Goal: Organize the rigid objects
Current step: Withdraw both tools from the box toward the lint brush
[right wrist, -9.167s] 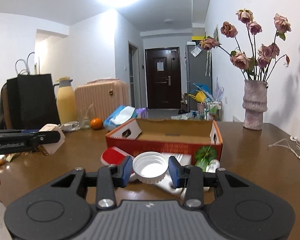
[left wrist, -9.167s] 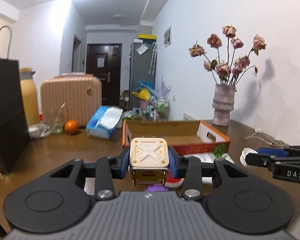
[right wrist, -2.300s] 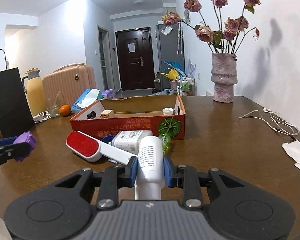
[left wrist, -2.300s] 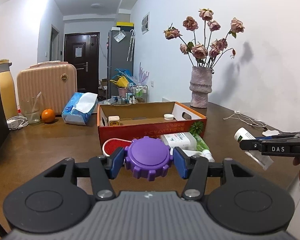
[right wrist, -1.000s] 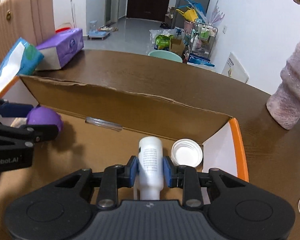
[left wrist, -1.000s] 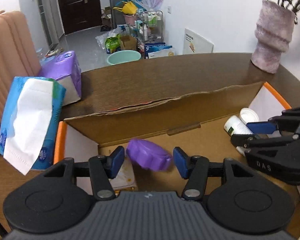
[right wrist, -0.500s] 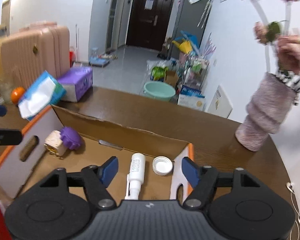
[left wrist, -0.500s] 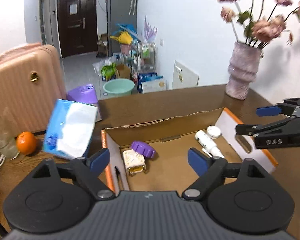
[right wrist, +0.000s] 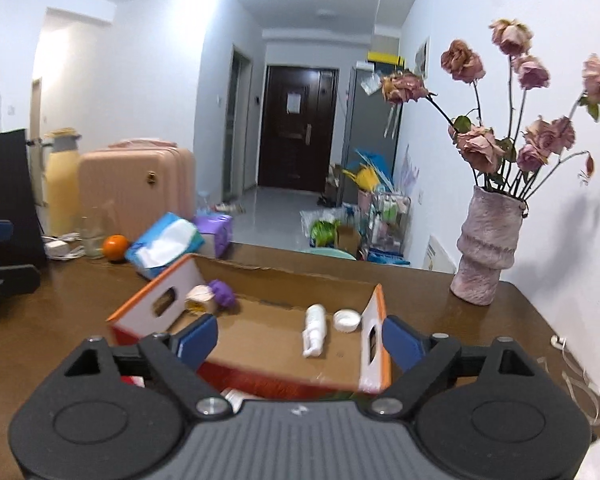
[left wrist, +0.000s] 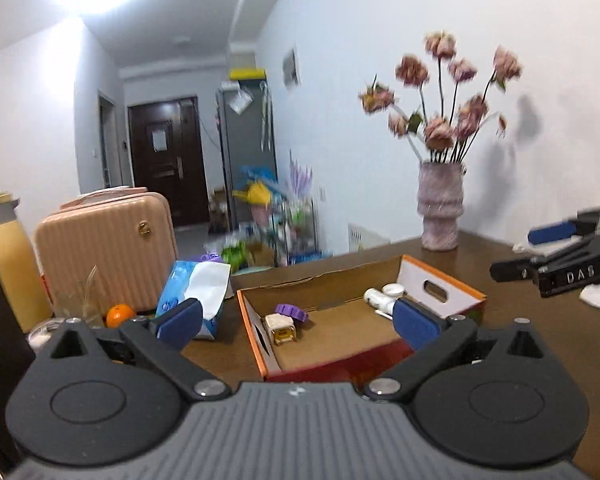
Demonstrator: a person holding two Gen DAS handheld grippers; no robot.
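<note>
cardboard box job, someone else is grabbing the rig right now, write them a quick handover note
Left gripper: fingers opening, nothing between them.
Right gripper: fingers opening, nothing between them.
In the cardboard box: purple cap and small square block at one end, white bottle and white lid at the other.
Done: those four are boxed.
Left: a white item and something red peek out in front of the box, mostly hidden by the right gripper.
</note>
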